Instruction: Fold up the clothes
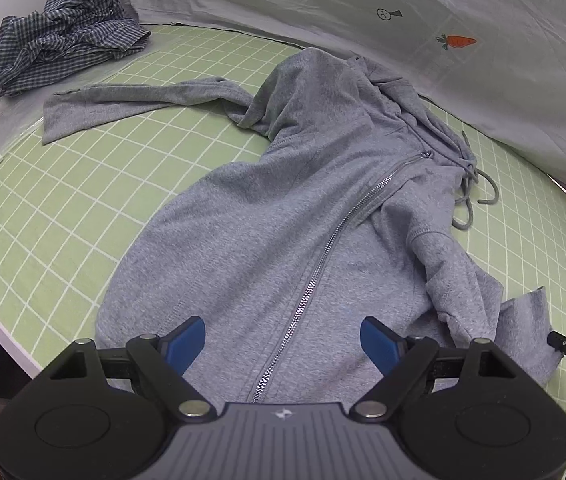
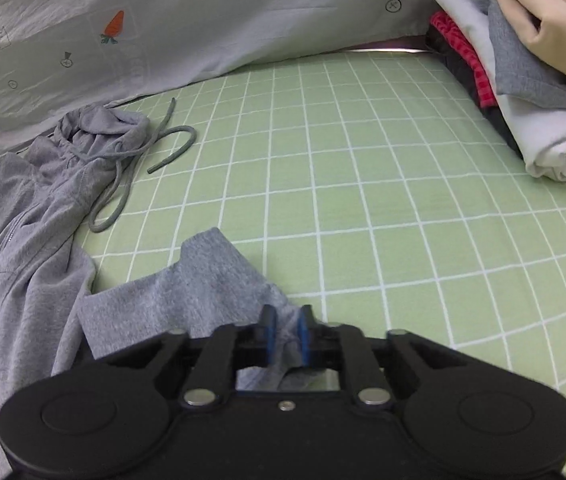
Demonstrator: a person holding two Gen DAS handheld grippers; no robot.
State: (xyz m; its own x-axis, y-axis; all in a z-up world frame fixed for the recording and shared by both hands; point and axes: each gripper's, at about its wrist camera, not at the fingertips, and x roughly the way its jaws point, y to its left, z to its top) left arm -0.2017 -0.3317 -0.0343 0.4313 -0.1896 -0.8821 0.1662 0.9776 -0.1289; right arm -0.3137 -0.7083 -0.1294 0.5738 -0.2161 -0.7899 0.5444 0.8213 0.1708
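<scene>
a grey hoodie is lying zipped up and face up on the green checked sheet, one sleeve stretching out flat to the side. the right gripper is pinching the cuff of the other sleeve, its pads pressed together on the cloth. the left gripper is hanging over the hem with its jaws spread, holding nothing. a checked shirt is sitting crumpled in the far corner, and a stack of folded clothes is resting at the sheet's edge.
</scene>
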